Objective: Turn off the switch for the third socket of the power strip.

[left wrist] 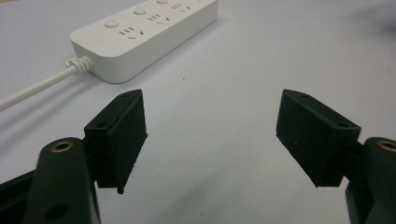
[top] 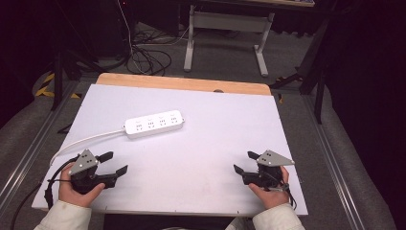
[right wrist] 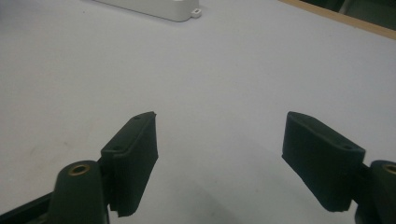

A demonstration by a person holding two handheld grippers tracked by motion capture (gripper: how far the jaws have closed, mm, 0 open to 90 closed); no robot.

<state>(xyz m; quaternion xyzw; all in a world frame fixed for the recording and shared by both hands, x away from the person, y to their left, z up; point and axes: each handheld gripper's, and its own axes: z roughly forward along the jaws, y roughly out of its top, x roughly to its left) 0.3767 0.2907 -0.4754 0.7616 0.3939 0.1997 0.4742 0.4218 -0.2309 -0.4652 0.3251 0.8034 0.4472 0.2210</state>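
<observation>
A white power strip (top: 154, 123) with several sockets lies across the middle of the white table top (top: 210, 124), its white cable running off to the left. My left gripper (top: 115, 164) rests near the front left corner, jaws wide open and empty, aimed at the strip (left wrist: 140, 32), which lies a short way ahead. Near the front right, my right gripper (top: 243, 163) is open too, with nothing between its fingers. In the right gripper view the strip's end (right wrist: 159, 8) sits far ahead at the top edge.
The white board lies on a wooden table whose far edge (top: 182, 82) shows beyond it. Black cables (top: 143, 57) and a white desk frame (top: 225, 28) stand on the floor behind. Metal rails run along both sides of the table.
</observation>
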